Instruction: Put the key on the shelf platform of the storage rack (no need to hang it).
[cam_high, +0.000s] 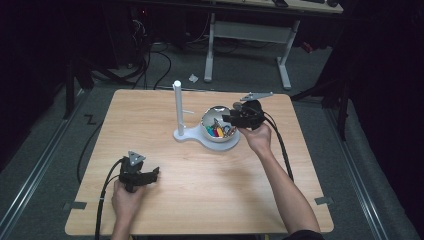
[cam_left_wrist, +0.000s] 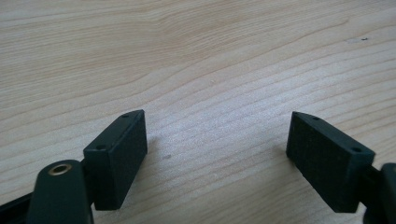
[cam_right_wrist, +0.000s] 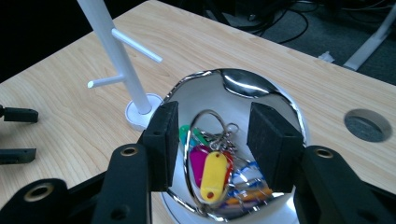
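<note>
We hold the right hand-held gripper open over the bowl of key tags; none lifted yet, left hand-held gripper open, idle.

A light wooden table carries a white stand with a post and pegs, and a shiny bowl on the stand's base. A round hole pierces the tabletop.

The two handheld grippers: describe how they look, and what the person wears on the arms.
Both the left gripper and the right gripper are black, each with two blocky rectangular jaws, brass-ringed holes in the jaw arms, a grey three-cornered plate on top and a black cable trailing back. The forearms are bare; a dark sleeve starts at the right upper arm.
</note>
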